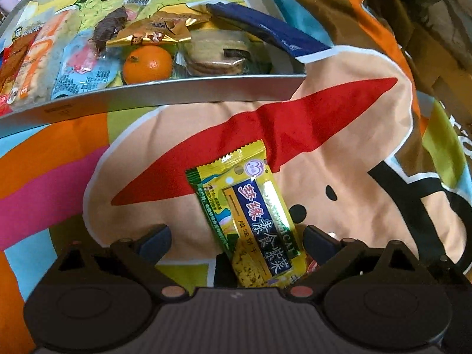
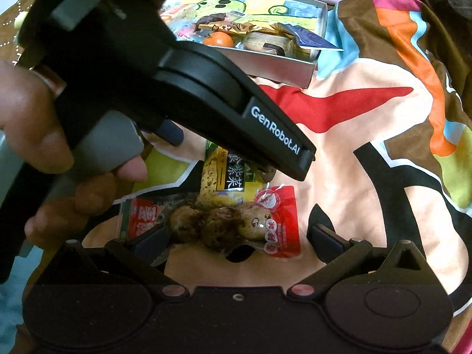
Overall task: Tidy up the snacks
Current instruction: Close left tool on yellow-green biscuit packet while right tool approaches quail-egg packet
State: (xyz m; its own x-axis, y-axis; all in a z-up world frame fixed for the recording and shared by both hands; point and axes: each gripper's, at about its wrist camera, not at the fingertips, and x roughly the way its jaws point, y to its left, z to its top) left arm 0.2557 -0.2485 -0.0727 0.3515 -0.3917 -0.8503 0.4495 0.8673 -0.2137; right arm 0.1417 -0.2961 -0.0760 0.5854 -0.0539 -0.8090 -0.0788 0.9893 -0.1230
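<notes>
A yellow and green snack packet (image 1: 250, 221) with blue label lettering lies flat on a brightly printed cloth (image 1: 339, 147), between the fingers of the left gripper (image 1: 237, 239). Those fingers are spread wide apart, one on each side of the packet; the right-hand finger (image 1: 320, 240) sits just beside its edge, though whether they touch cannot be told, and the left-hand finger stands clear of it.

In the right wrist view, a red packet (image 2: 265, 221) with a clear window showing brown speckled eggs lies crosswise between the spread fingers of the right gripper (image 2: 237, 240). Its left end touches or overlaps the left-hand finger (image 2: 152, 240); its right end stops short of the other finger. Neither gripper holds anything.

Just beyond the red packet, the yellow packet's end shows under the black body of the left gripper, which a person's hand (image 2: 44, 153) holds.

Farther ahead of both sets of fingers sits a shallow grey tray (image 1: 177, 94) holding a small orange (image 1: 147, 64), a gold-wrapped sweet (image 1: 153, 31), a clear-wrapped round biscuit (image 1: 218, 51) and more packets, with a dark blue sachet (image 1: 265, 31) hanging over its far right rim.
</notes>
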